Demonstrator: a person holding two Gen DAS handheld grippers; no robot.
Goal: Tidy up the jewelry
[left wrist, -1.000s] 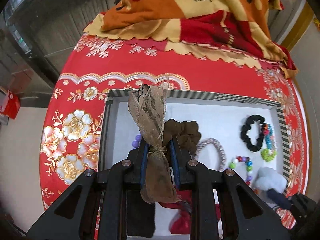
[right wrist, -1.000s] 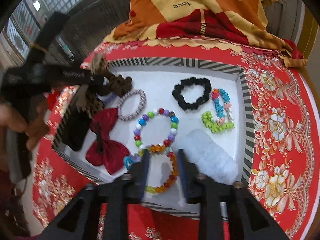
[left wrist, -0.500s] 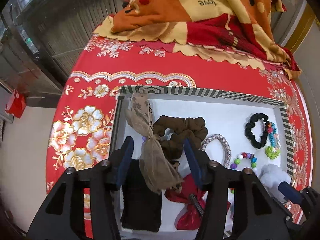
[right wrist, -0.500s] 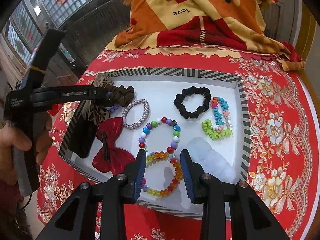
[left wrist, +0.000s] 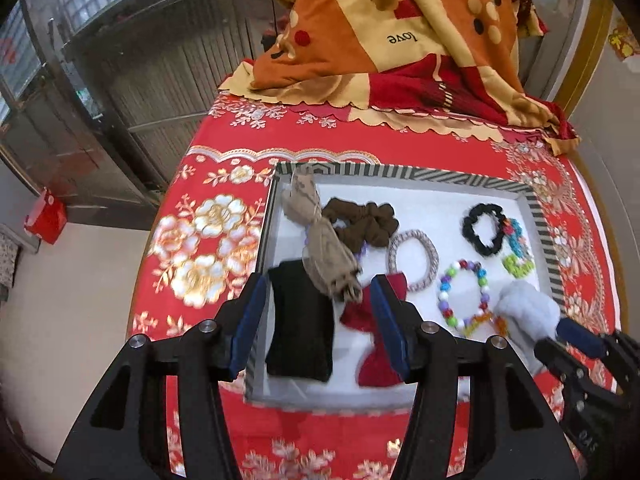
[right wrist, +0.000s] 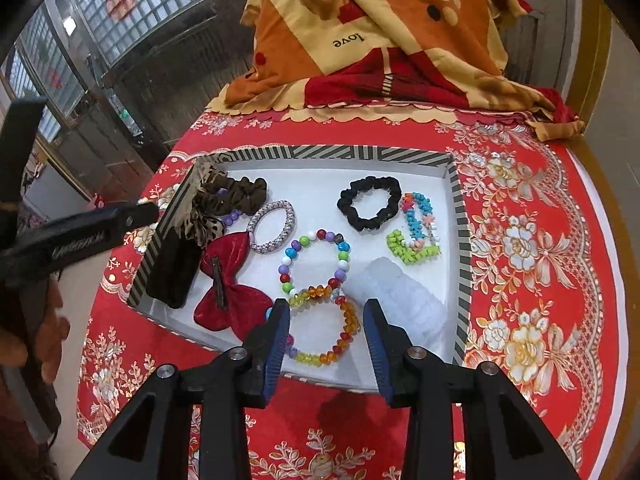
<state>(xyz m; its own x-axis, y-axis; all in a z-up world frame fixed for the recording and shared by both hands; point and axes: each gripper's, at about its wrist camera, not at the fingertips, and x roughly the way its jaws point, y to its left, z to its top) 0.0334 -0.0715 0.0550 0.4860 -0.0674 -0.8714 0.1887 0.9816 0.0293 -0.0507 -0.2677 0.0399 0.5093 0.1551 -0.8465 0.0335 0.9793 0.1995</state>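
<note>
A striped-rim tray [left wrist: 404, 174] [right wrist: 332, 153] with a white floor holds hair ties and bracelets. The tan leopard-print bow [left wrist: 320, 240] [right wrist: 202, 216] lies at its left side, over a brown scrunchie [left wrist: 366, 222] and a black clip [left wrist: 300, 320]. My left gripper [left wrist: 318, 320] is open and empty, above the tray's near-left corner. My right gripper [right wrist: 326, 334] is open and empty over an amber bead bracelet [right wrist: 328, 326] at the near edge. A red bow [right wrist: 230, 284], silver bracelet [right wrist: 272, 226], multicolour bead bracelet [right wrist: 314, 264], black scrunchie [right wrist: 370, 202] and white fluffy scrunchie [right wrist: 396, 296] also lie inside.
The tray stands on a round table with a red floral cloth [right wrist: 532, 248]. An orange and red blanket [left wrist: 400, 40] is heaped at the far edge. Teal and green bead bracelets [right wrist: 418, 232] lie by the tray's right wall. Metal shutters [left wrist: 160, 72] stand at the left.
My left gripper opened, let go of the leopard bow in the tray's left side, and pulled back. My right gripper drew back slightly and opened wider.
</note>
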